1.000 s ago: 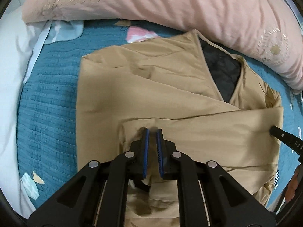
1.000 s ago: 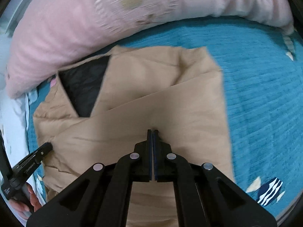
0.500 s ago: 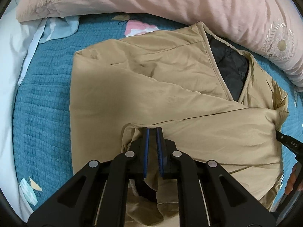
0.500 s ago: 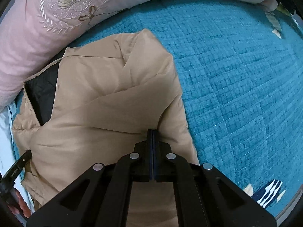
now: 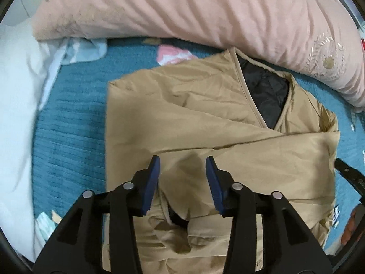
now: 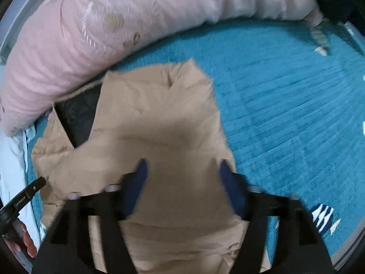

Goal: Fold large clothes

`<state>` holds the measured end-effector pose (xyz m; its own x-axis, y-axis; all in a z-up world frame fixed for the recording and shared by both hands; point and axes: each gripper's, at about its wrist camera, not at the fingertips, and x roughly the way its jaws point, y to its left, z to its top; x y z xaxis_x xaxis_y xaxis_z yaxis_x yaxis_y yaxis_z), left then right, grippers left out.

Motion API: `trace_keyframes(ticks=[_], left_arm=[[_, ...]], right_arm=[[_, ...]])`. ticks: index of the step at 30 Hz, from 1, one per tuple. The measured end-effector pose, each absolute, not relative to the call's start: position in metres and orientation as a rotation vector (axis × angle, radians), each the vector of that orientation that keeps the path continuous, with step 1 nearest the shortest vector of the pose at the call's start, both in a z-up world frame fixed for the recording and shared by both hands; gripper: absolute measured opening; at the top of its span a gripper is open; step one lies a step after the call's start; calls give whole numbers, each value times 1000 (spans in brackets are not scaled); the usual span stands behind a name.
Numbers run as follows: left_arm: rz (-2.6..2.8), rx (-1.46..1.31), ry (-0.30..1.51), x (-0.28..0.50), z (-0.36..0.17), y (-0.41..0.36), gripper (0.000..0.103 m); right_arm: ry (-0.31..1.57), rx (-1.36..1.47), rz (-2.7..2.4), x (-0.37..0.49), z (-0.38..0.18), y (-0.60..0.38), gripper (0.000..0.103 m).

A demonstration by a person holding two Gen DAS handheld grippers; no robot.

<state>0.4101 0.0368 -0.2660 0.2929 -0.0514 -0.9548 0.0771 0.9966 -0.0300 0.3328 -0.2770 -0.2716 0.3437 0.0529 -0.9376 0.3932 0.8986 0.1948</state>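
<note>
A tan jacket (image 5: pixel 182 118) with a black lining (image 5: pixel 264 96) lies folded on the teal bedspread (image 5: pixel 68 132). A sleeve or panel is folded across its lower part. My left gripper (image 5: pixel 182 166) is open just above the folded tan cloth, holding nothing. In the right wrist view the same jacket (image 6: pixel 155 132) shows, its lining (image 6: pixel 79 116) at the left. My right gripper (image 6: pixel 182 164) is open over the jacket's right part, holding nothing; this view is blurred.
A long pink pillow (image 5: pixel 205 11) lies along the far side, touching the jacket's collar end; it also shows in the right wrist view (image 6: pixel 114 22). White bedding (image 5: pixel 16 105) is at the left. The teal bedspread (image 6: pixel 285 114) spreads to the right.
Both grippers were shut on the tan cloth and have now opened, letting go of it. The folded panel now lies flat on the jacket.
</note>
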Motion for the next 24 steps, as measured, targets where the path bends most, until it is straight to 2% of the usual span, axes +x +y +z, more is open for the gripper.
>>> trace_keyframes(ticks=[10,24], left_arm=[[-64,26,1263,416,-256,47,43],[-48,-56,1327,480,-275,89,43]], right_arm=[[1185,450,-241,345,-258,-293,70],[1220,441,-276,402,-262,-321,70]])
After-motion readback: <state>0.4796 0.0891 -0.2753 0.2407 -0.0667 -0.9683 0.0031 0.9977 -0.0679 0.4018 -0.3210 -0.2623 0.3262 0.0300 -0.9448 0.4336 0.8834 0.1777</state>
